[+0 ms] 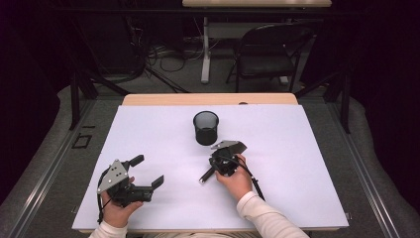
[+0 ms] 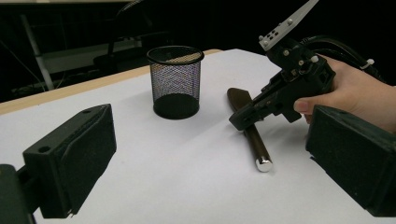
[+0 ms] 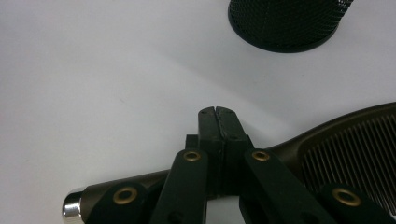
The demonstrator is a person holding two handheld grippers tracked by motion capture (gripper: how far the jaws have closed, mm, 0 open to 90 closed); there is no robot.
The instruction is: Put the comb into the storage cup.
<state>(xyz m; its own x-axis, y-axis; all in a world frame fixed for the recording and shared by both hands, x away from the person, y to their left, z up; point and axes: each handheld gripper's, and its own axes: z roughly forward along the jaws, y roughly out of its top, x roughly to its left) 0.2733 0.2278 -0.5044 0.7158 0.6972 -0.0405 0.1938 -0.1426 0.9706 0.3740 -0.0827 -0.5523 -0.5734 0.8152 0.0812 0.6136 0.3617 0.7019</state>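
Observation:
A dark brown hairbrush (image 2: 251, 133) with a silver end cap lies flat on the white sheet (image 1: 297, 163), in front of a black mesh cup (image 1: 205, 127). My right gripper (image 1: 214, 167) is shut, its jaws pressed together with nothing between them, just over the brush's handle. In the right gripper view the closed tips (image 3: 217, 112) sit above the handle, the bristled head (image 3: 355, 149) is at the right and the cup (image 3: 285, 23) is at the top. My left gripper (image 1: 147, 170) rests open at the near left, away from both. Its own view looks past its gripper (image 2: 210, 168) at the cup (image 2: 176, 81).
The table's wooden far edge (image 1: 208, 99) shows beyond the sheet. A black folding chair (image 1: 270, 49) and another table's leg stand on the floor behind, with cables nearby. White sheet spreads widely around the cup and brush.

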